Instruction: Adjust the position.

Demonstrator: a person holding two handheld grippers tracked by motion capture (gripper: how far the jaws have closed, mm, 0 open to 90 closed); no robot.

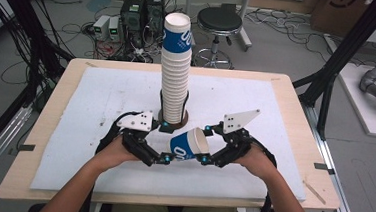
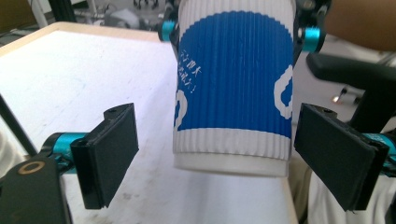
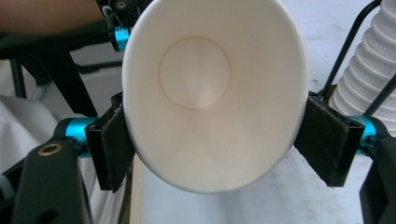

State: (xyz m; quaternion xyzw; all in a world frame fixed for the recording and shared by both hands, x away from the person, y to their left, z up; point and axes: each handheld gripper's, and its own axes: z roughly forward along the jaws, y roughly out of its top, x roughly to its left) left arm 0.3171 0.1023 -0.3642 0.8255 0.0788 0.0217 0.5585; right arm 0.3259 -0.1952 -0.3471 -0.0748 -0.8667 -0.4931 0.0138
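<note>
Near the tabletop (image 1: 101, 100) front edge, right gripper (image 1: 207, 146) fingers are pinching the paper cup (image 1: 189, 144); left gripper (image 1: 166, 143) fingers are standing released beside it.

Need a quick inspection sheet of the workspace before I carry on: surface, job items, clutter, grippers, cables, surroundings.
Surface: white foam mat on a light wooden table, scuffed.
Job's things: blue-and-white ribbed paper cup held on its side; tall stack of paper cups upright in a black wire holder.
Clutter: nothing seen.
Grippers: right gripper jaws pinch the cup's rim; left gripper jaws stand apart from the cup's base.
Cables: black cable trails from the right gripper.
Surroundings: black round stool, floor cables, electronics boxes.
</note>
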